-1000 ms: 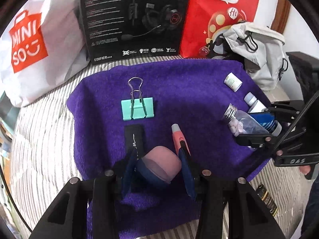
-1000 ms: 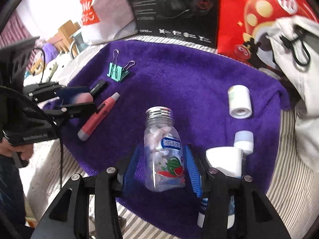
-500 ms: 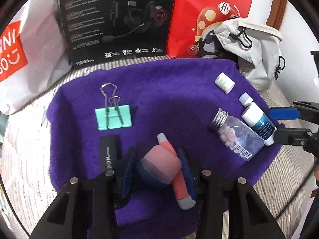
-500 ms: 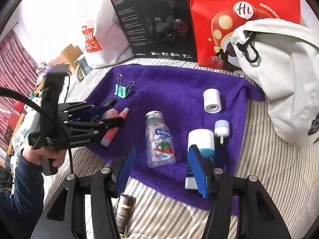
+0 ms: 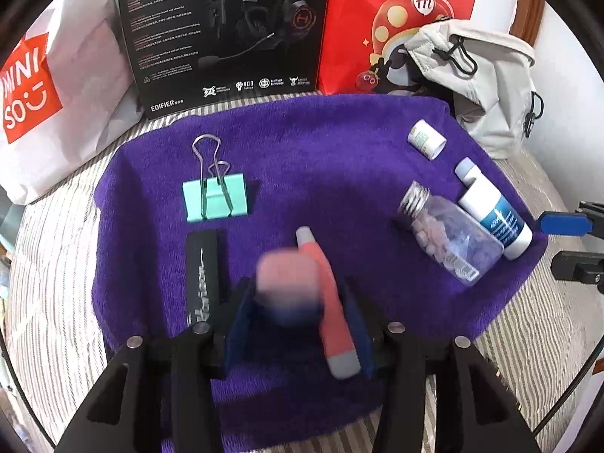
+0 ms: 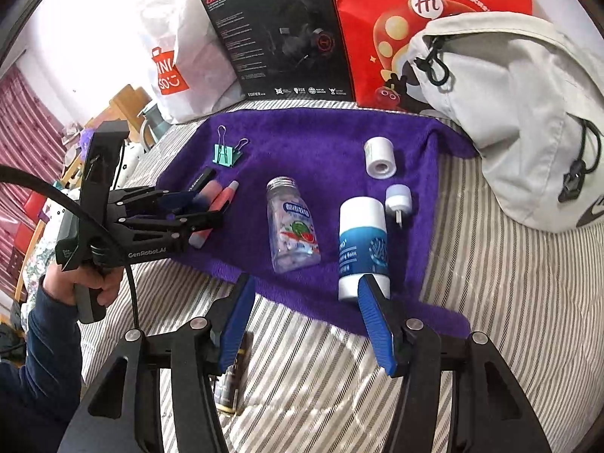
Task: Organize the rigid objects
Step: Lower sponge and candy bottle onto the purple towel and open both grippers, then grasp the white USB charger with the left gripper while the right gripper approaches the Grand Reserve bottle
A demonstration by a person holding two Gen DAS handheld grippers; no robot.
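A fuzzy purple cloth towel [image 5: 339,173] carries a clear glossy plastic bottle [image 6: 292,230] with ribbed metal cap.

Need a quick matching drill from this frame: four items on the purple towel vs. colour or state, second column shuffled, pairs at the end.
Items
1. binder clip
2. candy bottle
3. pink-topped object
4. small white cylinder

Descriptions
A. clear, metal cap, lying down, watermelon label
B. mint green with wire handles
C. lying alone near the towel's far right part
D. between the fingers of the left gripper

Pairs: 1-B, 2-A, 3-D, 4-C

The right gripper is open, holding nothing.
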